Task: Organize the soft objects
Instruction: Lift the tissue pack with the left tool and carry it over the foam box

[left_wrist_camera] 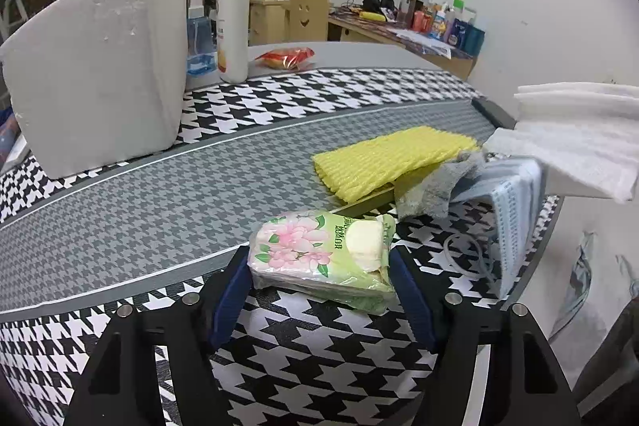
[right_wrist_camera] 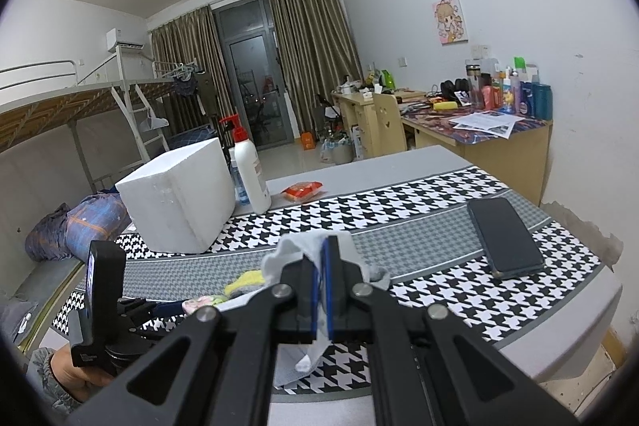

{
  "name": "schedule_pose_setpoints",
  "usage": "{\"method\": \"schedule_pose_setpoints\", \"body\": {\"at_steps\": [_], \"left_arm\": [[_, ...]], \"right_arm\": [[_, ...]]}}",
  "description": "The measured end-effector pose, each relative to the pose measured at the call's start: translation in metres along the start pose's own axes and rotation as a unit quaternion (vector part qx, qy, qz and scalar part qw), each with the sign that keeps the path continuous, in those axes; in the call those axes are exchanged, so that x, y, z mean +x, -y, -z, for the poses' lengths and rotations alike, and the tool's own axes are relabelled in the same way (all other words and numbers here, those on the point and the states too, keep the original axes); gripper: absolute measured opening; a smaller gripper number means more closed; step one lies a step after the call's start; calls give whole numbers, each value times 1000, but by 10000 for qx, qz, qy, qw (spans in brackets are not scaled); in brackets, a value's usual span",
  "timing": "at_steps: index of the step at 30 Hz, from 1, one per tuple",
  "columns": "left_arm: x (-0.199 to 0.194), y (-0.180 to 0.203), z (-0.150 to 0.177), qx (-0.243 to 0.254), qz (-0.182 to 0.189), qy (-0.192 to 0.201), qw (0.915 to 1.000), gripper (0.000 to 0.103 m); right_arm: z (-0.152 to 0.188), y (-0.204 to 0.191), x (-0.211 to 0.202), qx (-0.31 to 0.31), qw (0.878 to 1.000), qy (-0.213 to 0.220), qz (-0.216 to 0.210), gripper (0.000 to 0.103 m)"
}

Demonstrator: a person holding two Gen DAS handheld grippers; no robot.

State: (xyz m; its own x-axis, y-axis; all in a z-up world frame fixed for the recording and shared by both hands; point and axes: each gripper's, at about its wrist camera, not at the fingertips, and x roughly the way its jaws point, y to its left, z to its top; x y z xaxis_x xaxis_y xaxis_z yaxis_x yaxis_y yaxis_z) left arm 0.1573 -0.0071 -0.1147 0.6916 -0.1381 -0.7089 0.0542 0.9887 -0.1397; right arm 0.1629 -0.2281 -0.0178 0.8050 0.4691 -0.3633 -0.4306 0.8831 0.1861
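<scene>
In the left wrist view my left gripper [left_wrist_camera: 319,266] is shut on a green floral tissue pack [left_wrist_camera: 323,258], its blue pads against both sides of the pack, low over the houndstooth table mat [left_wrist_camera: 159,186]. Beyond it lie a yellow foam net [left_wrist_camera: 387,156], a grey cloth [left_wrist_camera: 435,186] and a blue face mask [left_wrist_camera: 515,210]. White foam sheets [left_wrist_camera: 579,134] hang at the right edge. In the right wrist view my right gripper [right_wrist_camera: 321,258] is shut on a white foam sheet [right_wrist_camera: 315,246], raised above the mat. The left gripper's body [right_wrist_camera: 104,290] shows at lower left.
A white styrofoam box [left_wrist_camera: 96,66] stands at the back left, also in the right wrist view [right_wrist_camera: 179,198]. A lotion pump bottle [left_wrist_camera: 231,18], a blue bottle [left_wrist_camera: 199,42] and a red snack packet [left_wrist_camera: 285,58] stand behind. A black phone [right_wrist_camera: 505,238] lies at right.
</scene>
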Motion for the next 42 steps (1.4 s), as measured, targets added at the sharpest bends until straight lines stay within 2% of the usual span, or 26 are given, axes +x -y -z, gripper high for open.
{"method": "schedule_pose_setpoints", "body": {"at_steps": [18, 25, 42], "left_arm": [[-83, -10, -26, -28, -224, 1091, 9938, 70], [-105, -18, -31, -20, -286, 1337, 9906, 70], [-126, -36, -53, -43, -446, 1774, 9831, 70]], "right_arm": [[-30, -26, -6, -177, 9988, 269, -356, 5], [-38, -34, -2, -215, 9982, 297, -471, 5], [-52, -57, 20, -332, 9968, 208, -700, 5]]}}
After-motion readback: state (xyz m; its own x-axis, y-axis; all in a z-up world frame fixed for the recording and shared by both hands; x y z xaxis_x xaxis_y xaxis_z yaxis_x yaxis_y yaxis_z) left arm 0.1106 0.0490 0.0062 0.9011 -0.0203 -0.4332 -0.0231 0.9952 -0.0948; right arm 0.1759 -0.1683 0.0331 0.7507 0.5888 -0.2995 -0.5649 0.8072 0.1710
